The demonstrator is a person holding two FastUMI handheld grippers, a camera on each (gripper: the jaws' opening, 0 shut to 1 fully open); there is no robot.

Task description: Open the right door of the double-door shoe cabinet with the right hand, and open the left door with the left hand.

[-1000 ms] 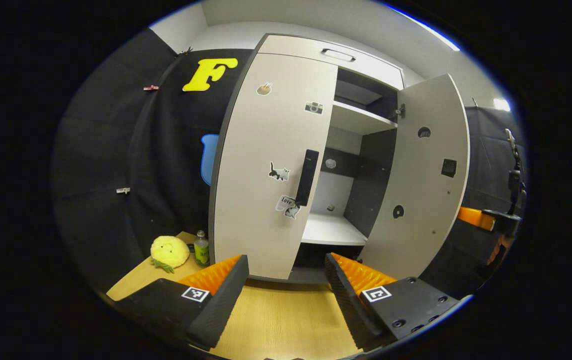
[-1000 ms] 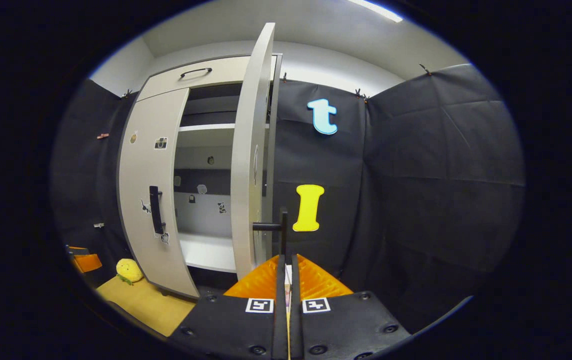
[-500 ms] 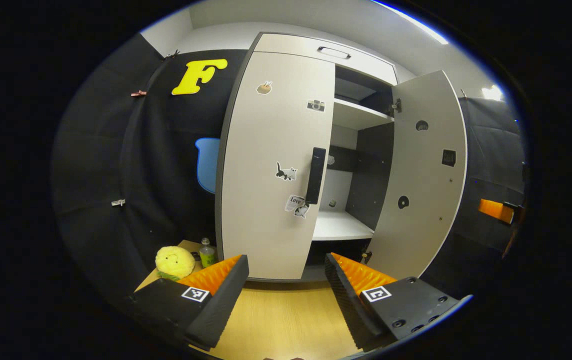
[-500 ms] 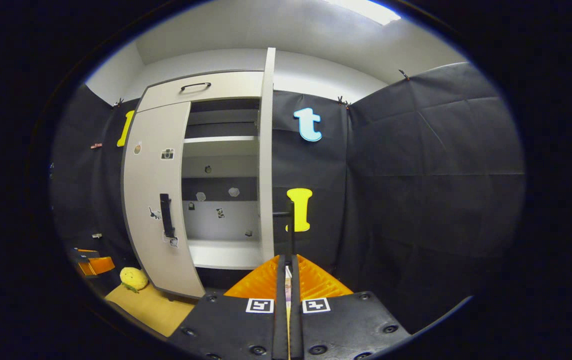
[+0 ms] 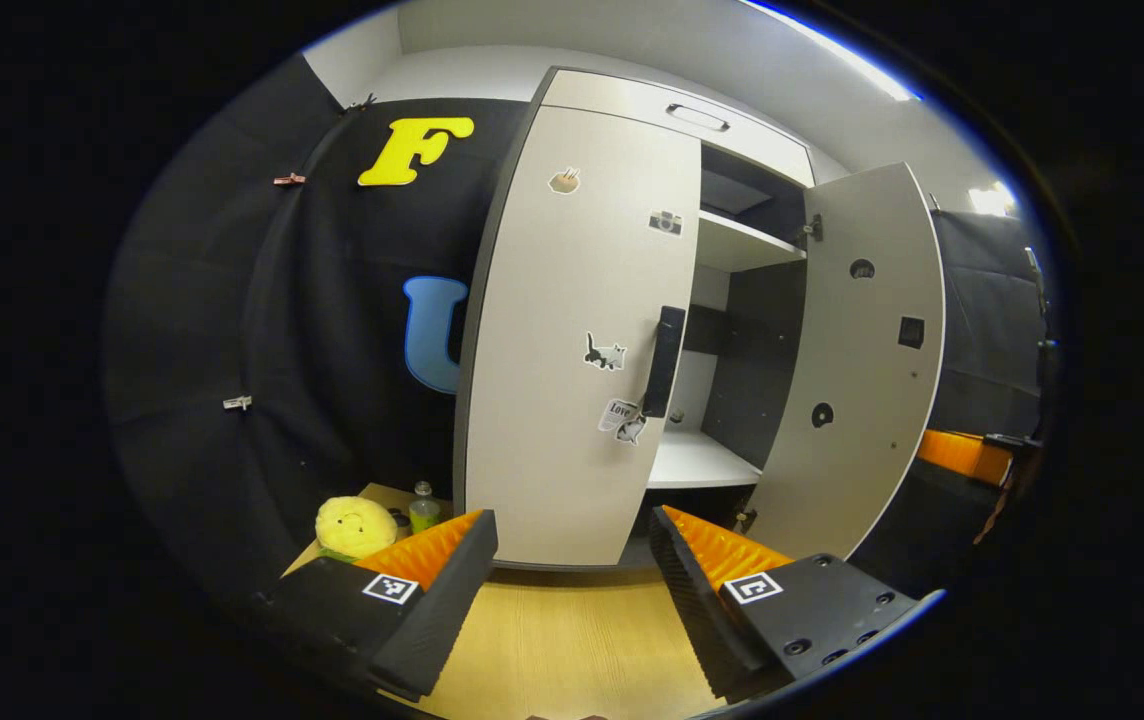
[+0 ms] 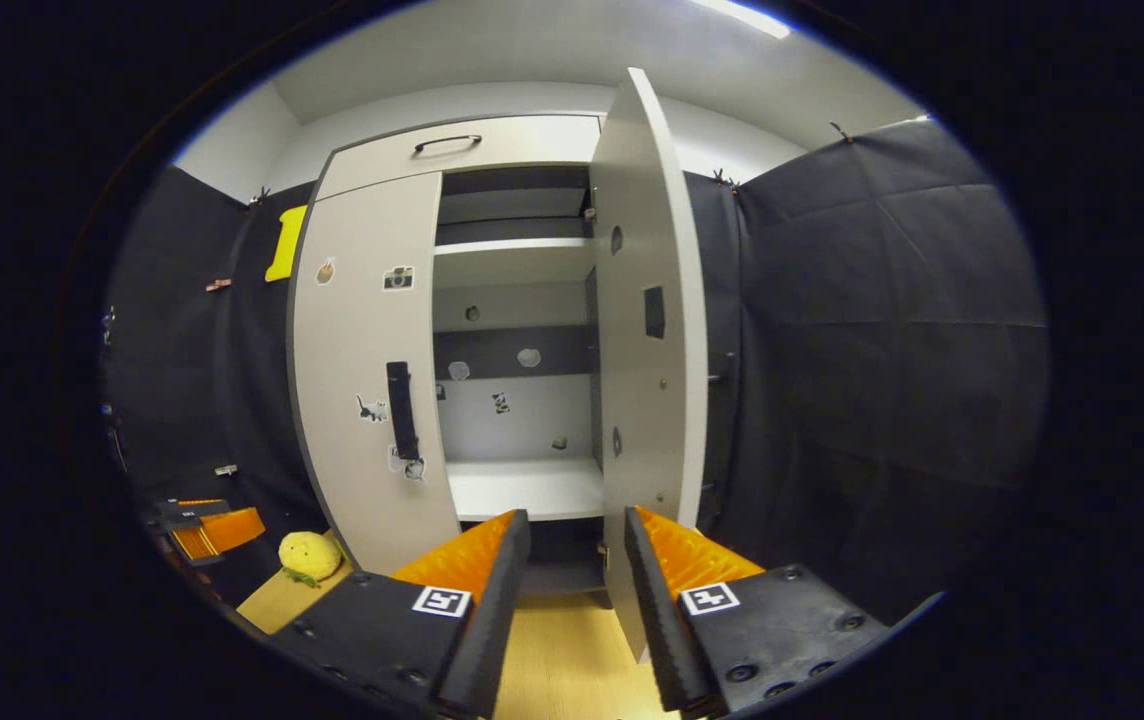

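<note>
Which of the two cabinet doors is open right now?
The right door is open, swung out so its inner face shows. The left door, with the stickers and the black handle, is closed.

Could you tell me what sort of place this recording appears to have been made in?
Most likely a staged recording booth, not a real home: black cloth walls are clipped up around a lone double-door shoe cabinet, its right door open, with a yellow plush toy on the wood-look floor.
</note>
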